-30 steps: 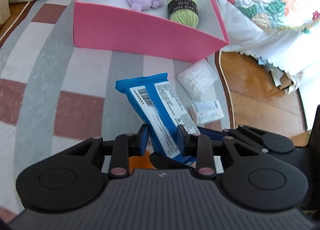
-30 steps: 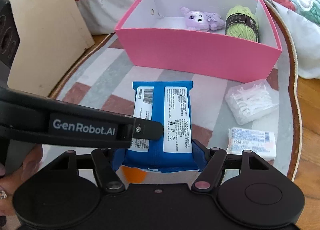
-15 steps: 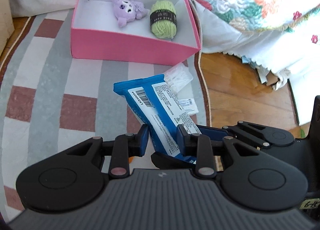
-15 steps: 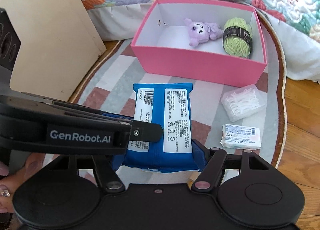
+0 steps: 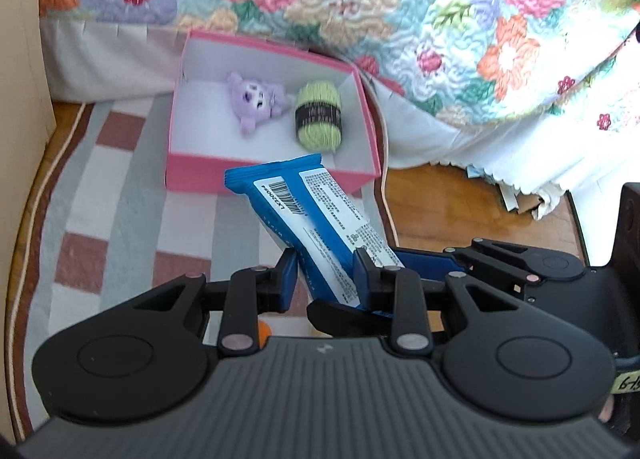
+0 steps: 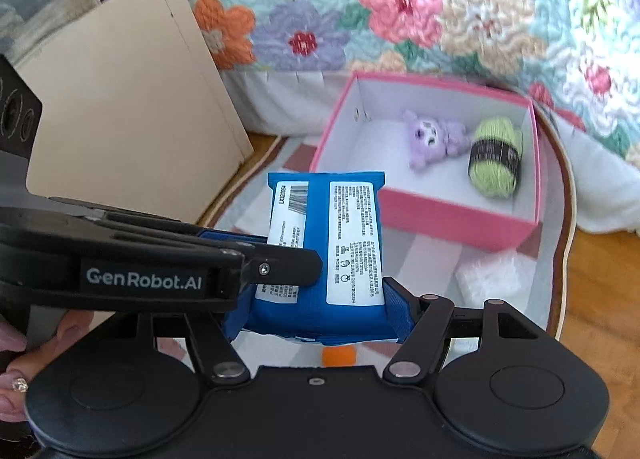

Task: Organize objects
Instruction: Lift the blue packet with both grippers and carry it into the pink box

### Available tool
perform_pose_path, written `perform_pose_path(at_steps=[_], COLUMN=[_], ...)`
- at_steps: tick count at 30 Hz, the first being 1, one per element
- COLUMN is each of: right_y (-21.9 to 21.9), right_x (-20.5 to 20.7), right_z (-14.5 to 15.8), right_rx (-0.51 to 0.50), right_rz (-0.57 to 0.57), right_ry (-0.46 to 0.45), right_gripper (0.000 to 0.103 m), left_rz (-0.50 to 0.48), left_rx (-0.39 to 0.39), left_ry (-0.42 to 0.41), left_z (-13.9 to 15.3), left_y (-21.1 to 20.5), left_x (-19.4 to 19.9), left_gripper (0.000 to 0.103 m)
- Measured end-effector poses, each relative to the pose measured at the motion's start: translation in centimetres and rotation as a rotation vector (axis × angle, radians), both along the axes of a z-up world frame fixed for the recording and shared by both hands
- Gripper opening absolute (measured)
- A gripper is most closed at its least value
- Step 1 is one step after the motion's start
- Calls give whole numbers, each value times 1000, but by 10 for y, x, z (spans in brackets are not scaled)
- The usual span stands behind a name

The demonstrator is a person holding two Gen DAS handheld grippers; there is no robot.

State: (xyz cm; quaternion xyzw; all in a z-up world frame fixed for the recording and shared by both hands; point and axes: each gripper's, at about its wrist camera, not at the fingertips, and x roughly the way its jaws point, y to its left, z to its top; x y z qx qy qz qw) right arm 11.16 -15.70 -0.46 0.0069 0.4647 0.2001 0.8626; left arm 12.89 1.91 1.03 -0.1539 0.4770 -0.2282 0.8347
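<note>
Both jaws pinching blue packet [image 6: 320, 255] (clear bag [image 6: 496, 275] right view only)

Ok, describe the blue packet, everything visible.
The blue packet is a soft, glossy plastic pack with a crimped top edge and white printed labels, one bearing a barcode. It is held off the striped rug, tilted towards the pink box. Both tools grip it: the right tool across its lower end, the left tool from the side.
</note>
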Motion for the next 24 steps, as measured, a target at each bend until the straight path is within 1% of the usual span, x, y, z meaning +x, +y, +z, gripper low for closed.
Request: perform_pose_path(at_steps=[6, 11, 13, 16, 18, 19, 20, 22, 24], right_y=[-5, -15, -20, -26, -34, -35, -37, -39, -43], right_x=[20, 47, 63, 87, 108, 117, 126, 144, 162], right_z=[11, 9, 5, -6, -15, -18, -21, -29, -43], right_rx=[-19, -29, -32, -37, -18, -17, -18, -14, 15], right_rz=[-11, -48, -60, -82, -110, -108, -106, -82, -54], right_ry=[-38, -37, -32, -19, 21, 35, 31, 38, 59], right_gripper=[72, 72, 72, 72, 72, 72, 72, 72, 72], left_rz=[5, 10, 11, 21, 28, 31, 56, 72, 95], left_rx=[-12, -19, -17, -34, -39, -31, -40, -23, -18], left_ry=[-15, 8, 15, 55, 87, 87, 98, 112, 154], left_z=[7, -1, -7, -22, -30, -34, -39, -48, -62], left_y=[-9, -25, -33, -42, -47, -50, -51, -52, -48], left_x=[25, 58, 74, 104, 122, 131, 140, 154, 168], left_gripper=[29, 29, 29, 29, 29, 29, 29, 29, 29])
